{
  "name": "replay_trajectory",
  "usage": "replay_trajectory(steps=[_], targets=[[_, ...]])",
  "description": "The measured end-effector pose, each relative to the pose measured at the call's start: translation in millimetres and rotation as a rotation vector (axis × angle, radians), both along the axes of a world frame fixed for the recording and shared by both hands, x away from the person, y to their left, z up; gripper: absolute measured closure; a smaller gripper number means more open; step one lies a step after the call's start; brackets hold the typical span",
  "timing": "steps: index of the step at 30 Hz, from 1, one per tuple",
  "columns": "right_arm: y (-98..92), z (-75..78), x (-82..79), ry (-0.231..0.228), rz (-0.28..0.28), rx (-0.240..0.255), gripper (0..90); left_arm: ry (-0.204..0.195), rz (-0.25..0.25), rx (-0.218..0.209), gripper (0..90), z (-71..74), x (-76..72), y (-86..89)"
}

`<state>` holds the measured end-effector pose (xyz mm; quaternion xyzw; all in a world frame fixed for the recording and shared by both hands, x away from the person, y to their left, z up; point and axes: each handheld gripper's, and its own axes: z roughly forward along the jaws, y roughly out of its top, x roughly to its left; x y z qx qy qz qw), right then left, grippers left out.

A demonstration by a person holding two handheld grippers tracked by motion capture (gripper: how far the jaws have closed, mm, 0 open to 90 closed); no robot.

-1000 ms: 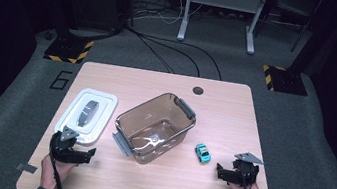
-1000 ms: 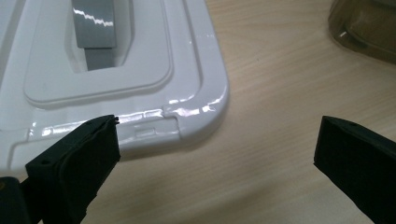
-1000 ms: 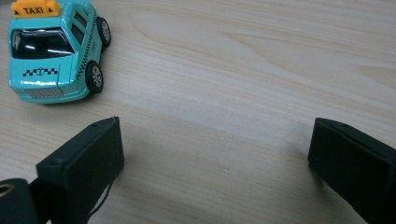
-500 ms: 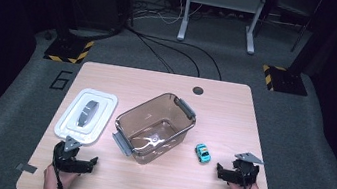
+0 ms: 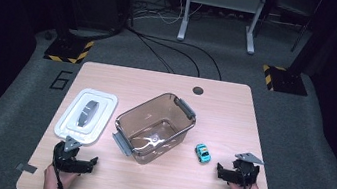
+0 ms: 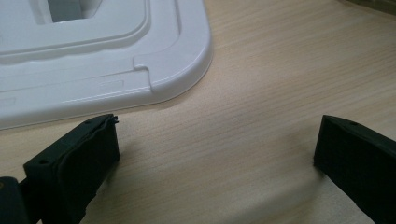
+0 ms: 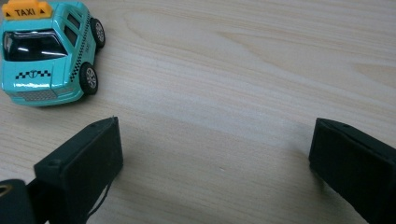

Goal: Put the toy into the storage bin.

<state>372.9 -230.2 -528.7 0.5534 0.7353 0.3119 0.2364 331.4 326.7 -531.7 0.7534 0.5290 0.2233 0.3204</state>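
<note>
Overhead, the left gripper rests near the white lid, the right gripper near the toy taxi, beside the clear bin. Left gripper view: jaws spread over bare table, lid just ahead. Right gripper view: jaws spread, taxi ahead, untouched.

Left of the clear tub, the white lid blocks the left gripper ahead. Right of the tub, the toy taxi stands near the right gripper; bare wood lies in front of the tub.
</note>
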Motion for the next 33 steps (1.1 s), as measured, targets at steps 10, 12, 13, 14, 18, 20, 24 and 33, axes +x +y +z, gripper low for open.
replay_trajectory(steps=[10, 12, 13, 14, 18, 20, 24, 33], targets=[[-1.1, 2.6, 1.6, 0.021, -0.003, 0.001, 2.9, 0.009, -0.007, 0.009, 0.0, 0.8, -0.1, 0.7], [-2.6, 4.1, 1.0, 0.031, -0.01, 0.019, 3.1, 0.005, -0.006, 0.006, 0.0, 0.4, 0.0, 0.5], [-3.1, 5.3, 0.4, 0.033, -0.018, 0.035, 3.6, 0.006, -0.005, 0.006, 0.0, 0.4, -0.2, 0.5], [-3.2, 7.4, -0.4, 0.035, -0.023, 0.043, 4.0, 0.006, -0.005, 0.006, 0.0, 0.4, -0.2, 0.5], [-0.6, 16.5, -2.5, 0.034, -0.024, 0.074, 4.8, 0.006, -0.005, 0.006, 0.0, 0.4, -0.2, 0.5], [2.7, 21.4, -3.6, 0.032, -0.019, 0.083, 5.0, 0.006, -0.005, 0.006, 0.0, 0.4, -0.2, 0.5], [10.7, 28.3, -4.0, 0.028, -0.008, 0.097, 5.2, 0.006, -0.003, 0.005, 0.0, 0.4, -0.3, 0.4], [34.8, 35.7, 1.6, 0.031, 0.028, 0.101, 5.5, 0.007, -0.001, 0.001, 0.0, 0.3, -0.3, 0.1]])
